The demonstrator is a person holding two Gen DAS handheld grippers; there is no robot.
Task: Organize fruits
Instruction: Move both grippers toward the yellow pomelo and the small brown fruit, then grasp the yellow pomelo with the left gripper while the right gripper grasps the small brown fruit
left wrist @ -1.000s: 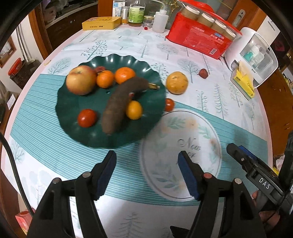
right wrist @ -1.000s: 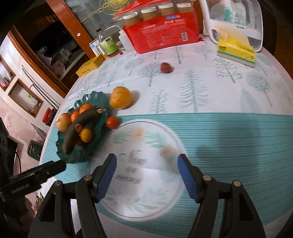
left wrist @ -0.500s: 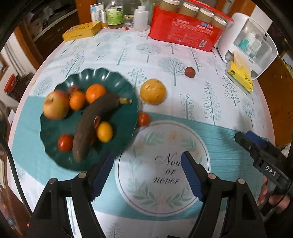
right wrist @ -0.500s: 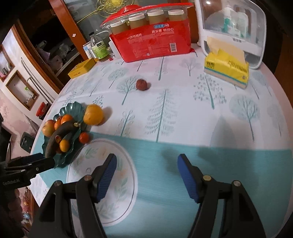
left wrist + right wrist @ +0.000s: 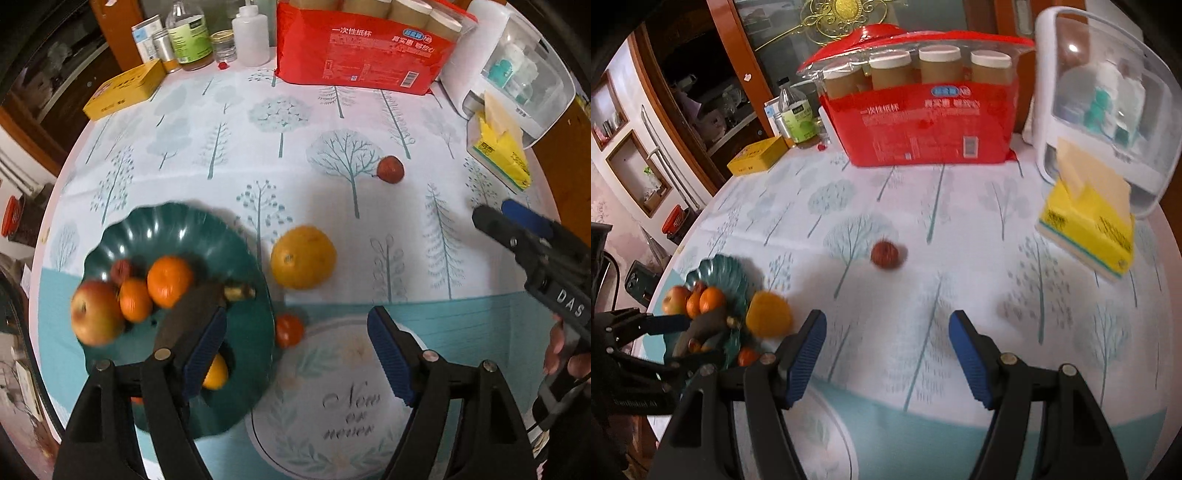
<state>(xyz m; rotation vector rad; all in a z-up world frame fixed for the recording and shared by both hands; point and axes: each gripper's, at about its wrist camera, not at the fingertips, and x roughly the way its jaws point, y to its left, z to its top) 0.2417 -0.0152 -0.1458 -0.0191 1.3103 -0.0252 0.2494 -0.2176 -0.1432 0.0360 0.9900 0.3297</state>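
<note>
Your left gripper [image 5: 295, 354] is spread wide with nothing between its blue pads [image 5: 389, 360]; it hangs above the tablecloth [image 5: 229, 147], its left finger over the right side of the dark green plate [image 5: 177, 229] and its right finger over the round printed medallion [image 5: 332, 406]. Your right gripper [image 5: 886, 354] is just as wide apart and holds nothing, hanging over the tree-patterned part of the cloth.

On the plate you have an apple [image 5: 96, 314] at the left edge, two oranges [image 5: 168, 277] touching each other beside it, a small dark red fruit [image 5: 120, 271] behind them, a very dark banana [image 5: 192, 314] lying diagonally, and a small yellow-orange fruit [image 5: 214, 373] partly hidden by your left finger.

Off the plate, a large yellow-orange citrus [image 5: 303, 256] sits just beside the plate's right rim, and a small tomato [image 5: 290, 328] lies against the rim below it, at the edge of the medallion. A small red fruit [image 5: 884, 254] (motion blur keeps you from telling what kind) lies alone on the cloth, well apart from the plate and ahead of your right gripper, slightly left of its centre line.

Along the far edge stand a red pack of paper cups [image 5: 923, 125], a white lidded organiser [image 5: 1108, 92], a yellow tissue pack [image 5: 1089, 221], a yellow box [image 5: 125, 88] and some bottles [image 5: 188, 37].
</note>
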